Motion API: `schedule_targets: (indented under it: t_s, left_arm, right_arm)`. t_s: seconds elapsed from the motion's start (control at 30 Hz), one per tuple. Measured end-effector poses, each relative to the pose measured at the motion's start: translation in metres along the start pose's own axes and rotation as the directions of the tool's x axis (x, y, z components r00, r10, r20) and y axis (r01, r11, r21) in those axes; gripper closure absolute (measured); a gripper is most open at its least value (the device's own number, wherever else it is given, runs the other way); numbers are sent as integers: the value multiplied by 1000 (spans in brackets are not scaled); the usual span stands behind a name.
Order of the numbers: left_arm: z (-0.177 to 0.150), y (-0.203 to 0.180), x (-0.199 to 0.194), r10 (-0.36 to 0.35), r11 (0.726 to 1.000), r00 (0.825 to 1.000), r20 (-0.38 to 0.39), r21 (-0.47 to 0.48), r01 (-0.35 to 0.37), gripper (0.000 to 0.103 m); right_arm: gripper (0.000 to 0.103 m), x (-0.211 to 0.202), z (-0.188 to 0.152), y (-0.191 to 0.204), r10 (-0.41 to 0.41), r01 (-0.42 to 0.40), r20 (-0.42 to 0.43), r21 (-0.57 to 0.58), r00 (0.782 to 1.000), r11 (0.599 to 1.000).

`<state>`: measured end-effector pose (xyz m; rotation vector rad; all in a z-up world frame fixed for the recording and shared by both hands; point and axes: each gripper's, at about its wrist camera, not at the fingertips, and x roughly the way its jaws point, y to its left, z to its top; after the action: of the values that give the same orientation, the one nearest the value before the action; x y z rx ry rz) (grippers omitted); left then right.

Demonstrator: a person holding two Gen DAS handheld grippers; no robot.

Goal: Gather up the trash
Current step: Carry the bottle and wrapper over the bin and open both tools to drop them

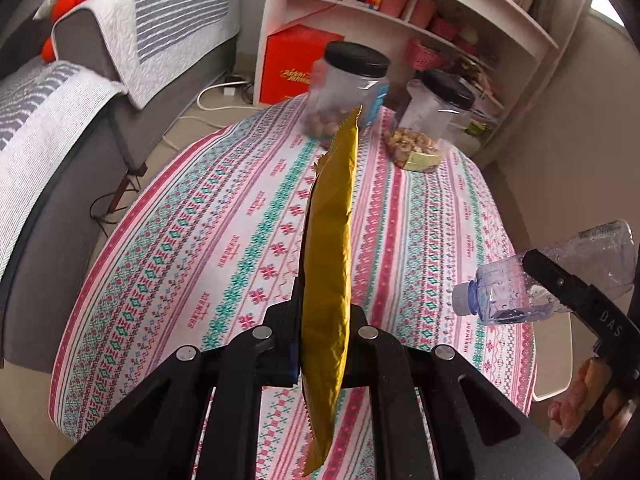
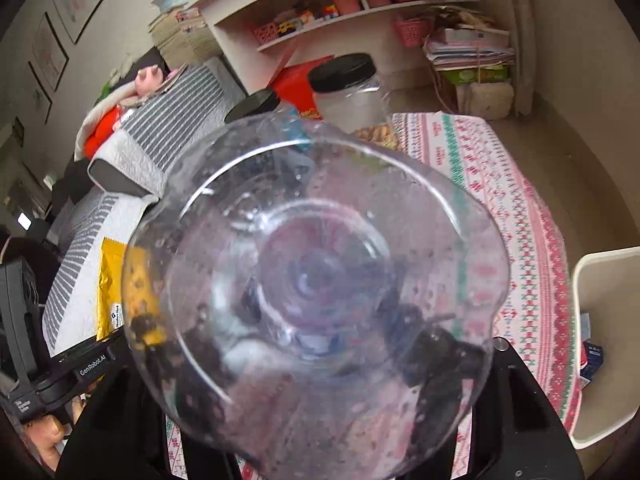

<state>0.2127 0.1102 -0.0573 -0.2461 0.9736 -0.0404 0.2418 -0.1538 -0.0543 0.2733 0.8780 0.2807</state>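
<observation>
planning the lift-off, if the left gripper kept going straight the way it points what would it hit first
Probably the patterned tablecloth: the left gripper, shut on the gold wrapper, points down at bare cloth short of the two black-lidded jars. Depth is hard to judge through the fisheye.

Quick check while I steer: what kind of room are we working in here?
Most likely a home living room. A grey sofa with striped covers stands beside the table, which wears a patterned cloth, and white shelves against the wall hold pink baskets and toys. Snack jars stand on the table.
</observation>
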Motion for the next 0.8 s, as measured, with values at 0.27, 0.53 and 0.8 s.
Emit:
schedule_targets:
  t_s: [0.27,0.53,0.8]
  left_arm:
    - [-4,-42,-3,-40,997,999,26,62,38,93]
    - [-10,-86,6,-76,990,997,11,122,74,93]
    - [-17,-141,19,-138,975,990,-21,175,140,93]
  right_arm:
    - [52,-41,3,-41,-58,55,67,51,996,997]
    - [52,-84,5,-98,-180,162,133,137,975,977]
    - [51,-127,-1,-157,-331,296,153,214,931,931]
